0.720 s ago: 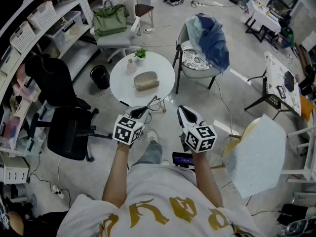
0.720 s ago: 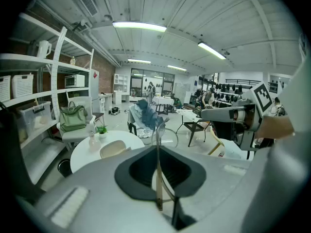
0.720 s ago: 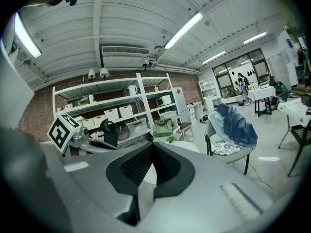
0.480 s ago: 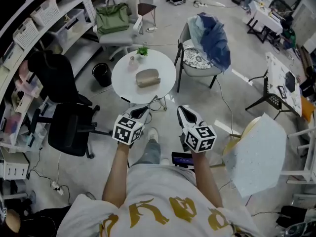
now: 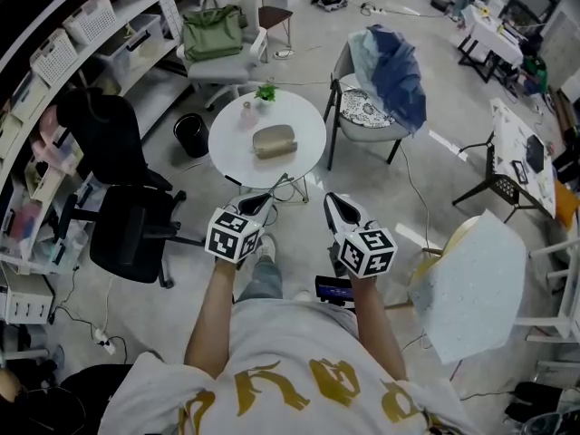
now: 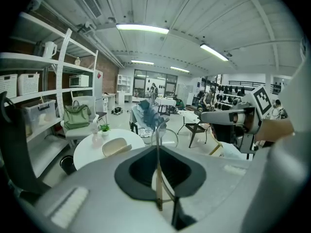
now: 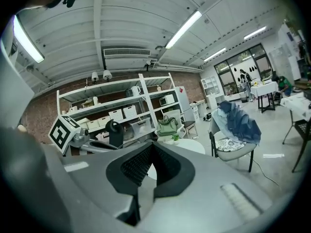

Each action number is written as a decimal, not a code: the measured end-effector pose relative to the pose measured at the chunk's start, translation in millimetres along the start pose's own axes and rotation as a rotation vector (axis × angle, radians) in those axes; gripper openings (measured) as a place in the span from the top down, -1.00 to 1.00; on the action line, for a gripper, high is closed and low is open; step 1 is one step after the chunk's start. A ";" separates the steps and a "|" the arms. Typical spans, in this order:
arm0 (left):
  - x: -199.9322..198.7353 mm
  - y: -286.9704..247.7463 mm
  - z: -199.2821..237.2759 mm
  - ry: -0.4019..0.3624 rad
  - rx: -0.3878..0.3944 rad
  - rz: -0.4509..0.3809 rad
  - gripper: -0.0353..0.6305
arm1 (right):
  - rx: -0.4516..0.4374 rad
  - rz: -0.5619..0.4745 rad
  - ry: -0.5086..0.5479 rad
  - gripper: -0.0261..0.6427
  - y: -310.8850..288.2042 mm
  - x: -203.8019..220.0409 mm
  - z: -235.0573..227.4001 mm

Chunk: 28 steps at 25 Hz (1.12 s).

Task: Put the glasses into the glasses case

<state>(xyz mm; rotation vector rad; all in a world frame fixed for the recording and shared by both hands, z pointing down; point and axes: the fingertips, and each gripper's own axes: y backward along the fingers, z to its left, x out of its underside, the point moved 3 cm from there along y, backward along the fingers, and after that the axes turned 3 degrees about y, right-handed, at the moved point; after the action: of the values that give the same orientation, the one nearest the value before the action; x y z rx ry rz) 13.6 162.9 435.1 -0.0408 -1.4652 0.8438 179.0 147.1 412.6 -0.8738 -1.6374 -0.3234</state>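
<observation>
Glasses point(image 6: 157, 169) pinched by a thin arm between the closed fingers of the left gripper point(image 5: 257, 206), held short of the round white bench point(image 5: 304, 166). Glasses case point(image 5: 274, 140) flat on that bench, near a small potted plant point(image 5: 265, 91). Right gripper point(image 5: 337, 208) alongside, fingers pressed together, empty.

There is one round surface point(image 5: 305, 132). On it are one case point(image 5: 274, 140), one plant point(image 5: 265, 91) and one little bottle point(image 5: 245, 111). There are two hand-held grippers point(image 5: 256, 205) point(image 5: 335, 205) and one pair of glasses point(image 6: 158, 169). There is also one green bag point(image 5: 213, 33) and one black bin point(image 5: 190, 135).
</observation>
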 end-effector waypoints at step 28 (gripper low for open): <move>-54.6 -120.7 219.4 -0.016 0.244 0.077 0.85 | 0.261 0.062 -0.061 0.84 -214.5 -20.2 -35.0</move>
<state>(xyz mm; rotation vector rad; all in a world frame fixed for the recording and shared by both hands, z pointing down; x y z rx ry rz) -114.6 -53.4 485.0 0.0932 -1.3730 1.0835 56.7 -28.5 456.0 -0.7395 -1.6606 -0.0380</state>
